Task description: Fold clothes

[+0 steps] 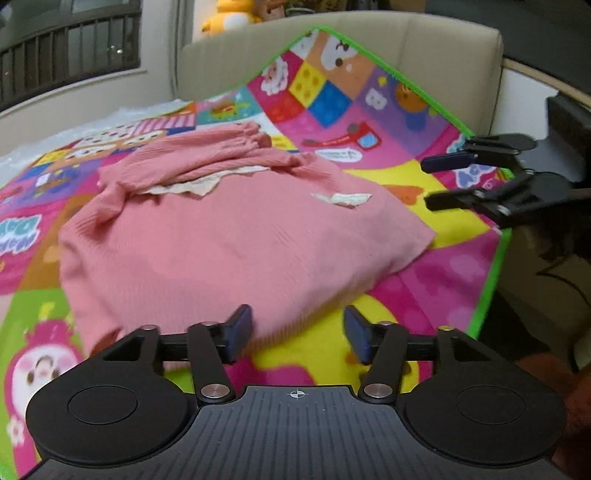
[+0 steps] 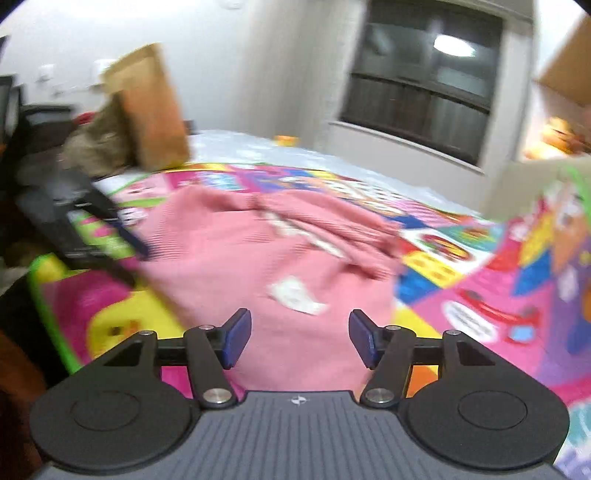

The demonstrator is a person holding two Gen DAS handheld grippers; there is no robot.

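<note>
A pink ribbed garment [image 1: 229, 236] lies partly folded on a colourful play mat [image 1: 332, 99], its sleeves bunched at the far end and a white label [image 1: 341, 199] showing. My left gripper [image 1: 297, 336] hovers open over the garment's near hem, nothing between its fingers. My right gripper [image 1: 428, 182] appears at the mat's right edge in the left wrist view, open and empty. In the blurred right wrist view, the right gripper [image 2: 299, 338] stands open above the pink garment [image 2: 280, 258], and the left gripper [image 2: 125, 251] shows at the left, over the garment's edge.
The play mat [image 2: 498, 295] has a green border and rides up against a beige padded headboard [image 1: 424, 40]. A brown cardboard piece [image 2: 151, 107] stands at the mat's far side in the right wrist view. Stuffed toys [image 1: 236, 14] sit behind the headboard. A dark window [image 2: 424, 81] is beyond.
</note>
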